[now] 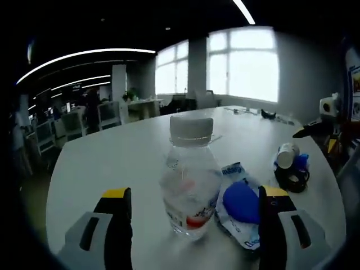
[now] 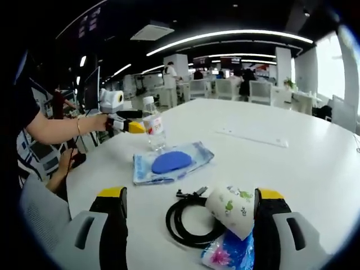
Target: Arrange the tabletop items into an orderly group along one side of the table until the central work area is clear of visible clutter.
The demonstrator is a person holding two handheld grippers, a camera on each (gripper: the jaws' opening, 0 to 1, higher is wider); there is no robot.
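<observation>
Left tool (image 1: pixel 191 216): jaws standing spread, flanking the clear water bottle (image 1: pixel 190 180) without touching it. Bottle is standing upright on the white table (image 1: pixel 112 163), white cap on. Just beside it a blue-lidded wipes pack (image 1: pixel 239 205) is lying flat.

Right tool (image 2: pixel 190 225): jaws spread wide, pinching nothing. Between them a coiled black cable (image 2: pixel 188 220) is lying on the table, with a tipped printed paper cup (image 2: pixel 232 209) resting against it and a blue floral packet (image 2: pixel 228 252) touching the cup. In the right gripper view the left tool is sitting at the bottle, held by a person's hand (image 2: pixel 97 122).
</observation>
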